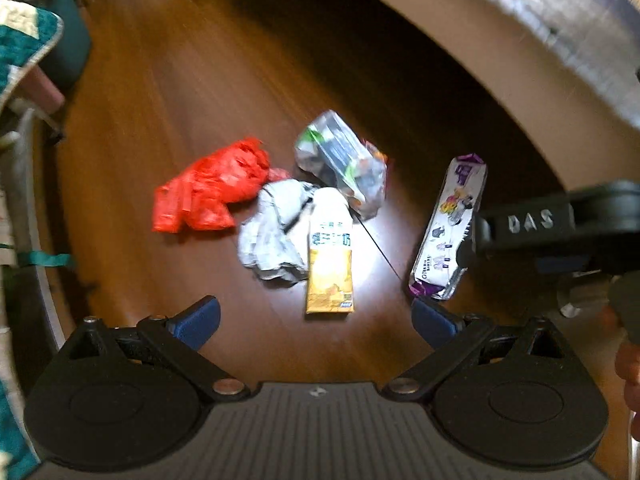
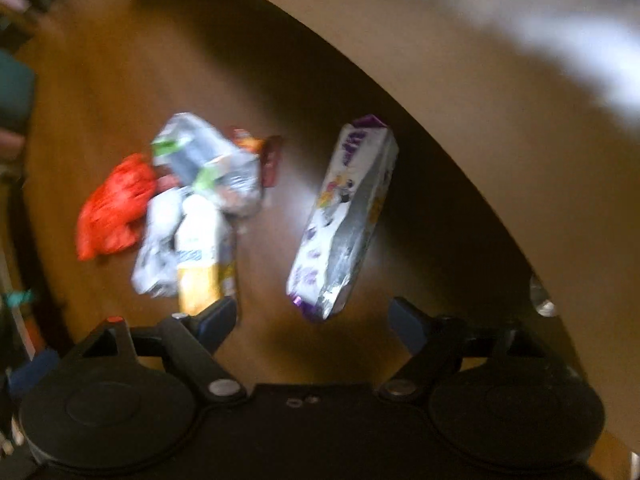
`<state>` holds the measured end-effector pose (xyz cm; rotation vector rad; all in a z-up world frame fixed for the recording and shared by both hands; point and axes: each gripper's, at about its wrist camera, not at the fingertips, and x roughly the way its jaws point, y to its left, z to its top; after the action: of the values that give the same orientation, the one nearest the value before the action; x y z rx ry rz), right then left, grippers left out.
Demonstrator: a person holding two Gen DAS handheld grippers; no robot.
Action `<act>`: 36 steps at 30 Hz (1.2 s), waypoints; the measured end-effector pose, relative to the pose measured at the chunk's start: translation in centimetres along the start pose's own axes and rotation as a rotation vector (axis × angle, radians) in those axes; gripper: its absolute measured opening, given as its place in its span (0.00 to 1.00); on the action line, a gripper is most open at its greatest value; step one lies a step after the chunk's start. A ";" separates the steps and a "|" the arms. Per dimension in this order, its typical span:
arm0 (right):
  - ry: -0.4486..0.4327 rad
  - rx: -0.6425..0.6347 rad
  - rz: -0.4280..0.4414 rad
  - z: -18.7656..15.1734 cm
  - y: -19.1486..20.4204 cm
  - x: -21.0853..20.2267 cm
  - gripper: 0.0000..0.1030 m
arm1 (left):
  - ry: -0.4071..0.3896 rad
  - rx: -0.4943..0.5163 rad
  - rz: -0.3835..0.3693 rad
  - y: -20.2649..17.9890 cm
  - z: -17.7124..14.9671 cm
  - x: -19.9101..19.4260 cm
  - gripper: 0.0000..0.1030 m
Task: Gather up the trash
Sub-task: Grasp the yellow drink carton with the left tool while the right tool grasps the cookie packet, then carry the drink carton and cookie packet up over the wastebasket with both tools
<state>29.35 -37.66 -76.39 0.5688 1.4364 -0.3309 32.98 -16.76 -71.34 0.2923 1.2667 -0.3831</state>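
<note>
Hovering over a wood floor [image 1: 180, 100], both tools point down at a trash pile: L tool [image 1: 316, 320] released w/ nothing between its blue pads, R tool [image 2: 312, 320] also spread wide and empty. Red bag [image 1: 208, 188] sits center-left of the left wrist frame, touching crumpled white paper [image 1: 272, 236], w/ yellow carton [image 1: 330, 264] and clear wrapper [image 1: 344, 160] beside it. Purple-white packet [image 2: 344, 216] lies apart at right, just above the R tool's gap.

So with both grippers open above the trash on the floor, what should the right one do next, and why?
Probably lower the right gripper onto the purple-and-silver wrapper and close. Its fingers are spread with nothing between them, and the wrapper lies straight ahead, apart from the pile around the yellow carton.
</note>
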 end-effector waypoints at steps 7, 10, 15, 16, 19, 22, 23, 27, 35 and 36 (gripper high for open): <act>-0.010 -0.003 -0.040 2.1 -0.8 5.8 0.80 | 0.059 -0.044 -0.029 -1.0 0.0 8.4 0.78; -0.013 0.016 -0.065 2.5 -1.4 7.8 0.78 | 0.079 -0.074 -0.025 -1.3 -0.1 11.0 0.68; -0.019 0.023 -0.066 2.5 -1.6 9.3 0.76 | 0.092 -0.130 -0.032 -1.1 0.1 13.4 0.60; -0.020 0.024 -0.072 2.5 -1.7 9.5 0.75 | 0.095 -0.129 -0.027 -1.1 0.1 13.8 0.59; -0.012 0.020 -0.099 2.6 -1.8 10.4 0.65 | 0.113 -0.127 -0.019 -1.2 0.2 14.7 0.46; -0.007 0.016 -0.107 2.5 -2.2 10.8 0.48 | 0.114 -0.133 -0.007 -1.2 0.2 15.0 0.43; -0.005 0.017 -0.107 2.4 -2.4 10.9 0.45 | 0.112 -0.136 -0.004 -1.3 0.1 15.1 0.43; -0.013 -0.002 -0.121 1.6 -2.4 10.5 0.40 | 0.111 -0.143 0.002 -1.2 -0.2 15.0 0.42; 0.029 -0.103 -0.123 -3.2 -1.7 6.6 0.38 | 0.133 -0.166 -0.012 -0.5 -3.0 11.3 0.41; 0.038 -0.113 -0.124 -3.8 -1.7 5.8 0.38 | 0.141 -0.165 -0.014 -0.3 -3.7 10.3 0.41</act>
<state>25.97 -36.26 -82.57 0.3975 1.5205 -0.3363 32.26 -16.73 -82.28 0.1718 1.4307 -0.2713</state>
